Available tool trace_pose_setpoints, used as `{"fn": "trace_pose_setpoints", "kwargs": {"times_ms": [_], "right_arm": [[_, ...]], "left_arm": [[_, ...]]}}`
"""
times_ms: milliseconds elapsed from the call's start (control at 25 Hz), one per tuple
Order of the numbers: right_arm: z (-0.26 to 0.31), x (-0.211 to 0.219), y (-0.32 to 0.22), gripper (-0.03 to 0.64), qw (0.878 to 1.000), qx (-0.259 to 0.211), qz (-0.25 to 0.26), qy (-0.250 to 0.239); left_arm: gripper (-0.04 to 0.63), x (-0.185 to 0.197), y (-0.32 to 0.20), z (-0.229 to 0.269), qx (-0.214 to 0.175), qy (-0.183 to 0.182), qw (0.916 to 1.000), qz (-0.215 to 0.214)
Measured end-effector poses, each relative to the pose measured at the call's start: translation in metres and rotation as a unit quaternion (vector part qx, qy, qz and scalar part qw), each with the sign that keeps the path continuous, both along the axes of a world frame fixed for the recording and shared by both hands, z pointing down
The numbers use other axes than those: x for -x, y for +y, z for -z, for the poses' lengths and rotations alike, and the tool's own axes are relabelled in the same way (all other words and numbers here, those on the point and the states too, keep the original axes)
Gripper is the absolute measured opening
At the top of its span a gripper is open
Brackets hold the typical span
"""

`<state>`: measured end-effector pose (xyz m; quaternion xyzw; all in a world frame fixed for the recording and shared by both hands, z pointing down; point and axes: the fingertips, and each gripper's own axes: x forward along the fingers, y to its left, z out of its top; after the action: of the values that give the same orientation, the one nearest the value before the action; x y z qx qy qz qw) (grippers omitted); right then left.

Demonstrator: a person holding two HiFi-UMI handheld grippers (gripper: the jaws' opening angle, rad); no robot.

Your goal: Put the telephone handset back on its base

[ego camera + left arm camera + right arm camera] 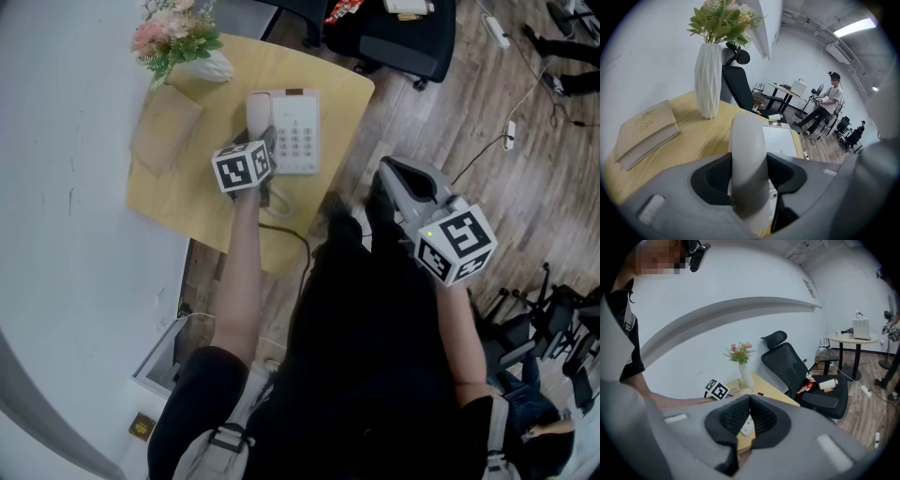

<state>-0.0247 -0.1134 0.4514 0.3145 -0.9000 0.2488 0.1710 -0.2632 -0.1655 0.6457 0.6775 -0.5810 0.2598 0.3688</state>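
Left gripper [749,180] jaws clamp the handset [748,140]; ahead-left, a vase [708,79] holds flowers [723,21]; right gripper [750,401] jaws together, empty.

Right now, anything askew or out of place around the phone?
Nothing spilled or damaged. The handset is gripped in the left tongs beside the base; seating unclear. Vase upright, book flat. Only oddity: wrapper lying on the chair seat.

Left gripper [749,176] is clamping the handset [747,140] right between its jaws, with the left arm [239,272] stretching out straight. Right gripper [749,401] is just hovering, jaws pressing together, nothing between them.
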Motion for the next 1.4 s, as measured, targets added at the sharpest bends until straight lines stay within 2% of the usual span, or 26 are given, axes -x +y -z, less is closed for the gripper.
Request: {"fn": "trace_pose_setpoints", "kwargs": {"times_ms": [680, 1400], "right_arm": [[0.006, 0.007, -0.003, 0.003, 1.000, -0.004, 0.007, -0.009], [0.025, 0.033, 0.015, 0.003, 0.997, -0.032, 0.057, -0.031]], "left_arm": [[0.221, 0.001, -0.005, 0.023, -0.022, -0.003, 0.9998, -0.001], [0.198, -0.010, 0.055, 0.068, -0.065, -0.001, 0.9978, 0.015]]}}
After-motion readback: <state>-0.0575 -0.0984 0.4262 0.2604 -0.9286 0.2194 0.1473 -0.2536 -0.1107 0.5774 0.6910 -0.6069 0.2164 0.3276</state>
